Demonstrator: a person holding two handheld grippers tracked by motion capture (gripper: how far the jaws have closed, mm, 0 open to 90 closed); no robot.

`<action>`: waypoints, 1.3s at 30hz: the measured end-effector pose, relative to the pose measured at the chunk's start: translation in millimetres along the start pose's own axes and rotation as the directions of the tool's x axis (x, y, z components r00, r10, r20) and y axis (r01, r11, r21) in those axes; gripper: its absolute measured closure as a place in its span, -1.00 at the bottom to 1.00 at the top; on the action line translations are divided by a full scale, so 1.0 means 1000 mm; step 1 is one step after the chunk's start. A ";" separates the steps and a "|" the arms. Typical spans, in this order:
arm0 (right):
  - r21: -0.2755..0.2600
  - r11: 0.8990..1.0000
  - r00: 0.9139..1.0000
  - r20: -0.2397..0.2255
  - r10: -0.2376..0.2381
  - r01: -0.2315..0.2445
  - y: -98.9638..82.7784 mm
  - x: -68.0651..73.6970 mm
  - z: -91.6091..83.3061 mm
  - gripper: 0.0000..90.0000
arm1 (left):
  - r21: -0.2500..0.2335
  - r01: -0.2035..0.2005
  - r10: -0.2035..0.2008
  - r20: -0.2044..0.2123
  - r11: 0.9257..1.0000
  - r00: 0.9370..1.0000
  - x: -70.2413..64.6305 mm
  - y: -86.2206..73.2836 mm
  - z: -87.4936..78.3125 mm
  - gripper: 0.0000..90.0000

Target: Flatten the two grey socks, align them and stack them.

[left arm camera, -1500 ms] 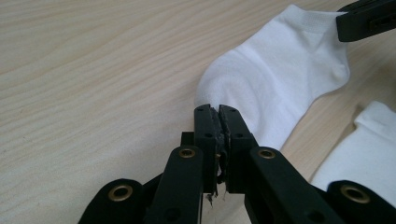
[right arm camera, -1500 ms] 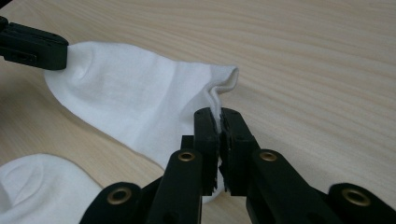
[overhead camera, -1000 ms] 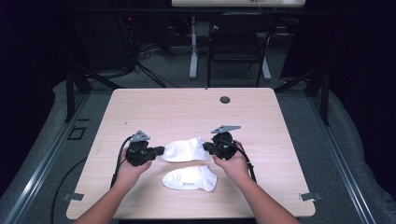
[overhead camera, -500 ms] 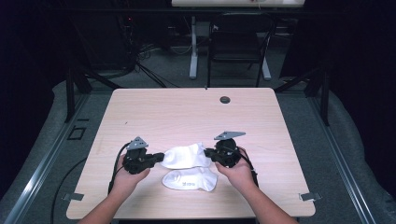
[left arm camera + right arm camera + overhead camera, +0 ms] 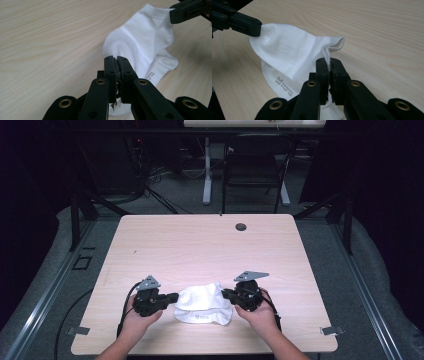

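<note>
Fingers (image 5: 117, 65) of our left gripper (image 5: 171, 297) are pressed together on the toe end of the upper white sock (image 5: 200, 296). Between our 2 hands this sock hangs stretched, directly over the second sock (image 5: 207, 317), which lies flat on the bench (image 5: 210, 245) with its printed side up. On the right, our right gripper (image 5: 226, 294) has its fingers (image 5: 329, 67) clamped on the cuff. We judge the stacking almost done: it remains to lower the sock, align it, and let go.
</note>
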State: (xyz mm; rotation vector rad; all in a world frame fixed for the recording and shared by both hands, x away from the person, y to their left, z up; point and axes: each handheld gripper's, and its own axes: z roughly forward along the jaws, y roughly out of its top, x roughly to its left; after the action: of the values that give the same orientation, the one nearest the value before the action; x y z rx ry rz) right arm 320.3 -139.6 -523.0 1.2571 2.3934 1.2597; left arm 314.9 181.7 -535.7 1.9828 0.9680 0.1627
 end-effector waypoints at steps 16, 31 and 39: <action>0.016 1.000 1.000 -0.011 0.013 -0.013 -0.020 0.007 -0.015 0.92 | 0.008 0.003 -0.003 0.024 1.000 1.000 -0.008 -0.015 -0.006 0.94; 0.046 0.998 0.999 0.000 0.038 -0.038 -0.032 0.002 -0.007 0.92 | 0.047 0.015 -0.016 0.025 0.999 1.000 -0.006 -0.025 0.004 0.94; 0.060 0.998 0.999 0.005 0.038 -0.038 -0.035 0.000 -0.002 0.91 | 0.070 0.016 -0.017 0.020 0.997 1.000 -0.005 -0.028 0.014 0.94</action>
State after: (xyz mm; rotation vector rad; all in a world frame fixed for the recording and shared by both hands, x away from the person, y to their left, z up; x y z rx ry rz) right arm 298.4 -151.5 -547.1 1.3260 2.4329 1.2036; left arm 301.5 176.7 -564.8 2.0355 0.9887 0.1008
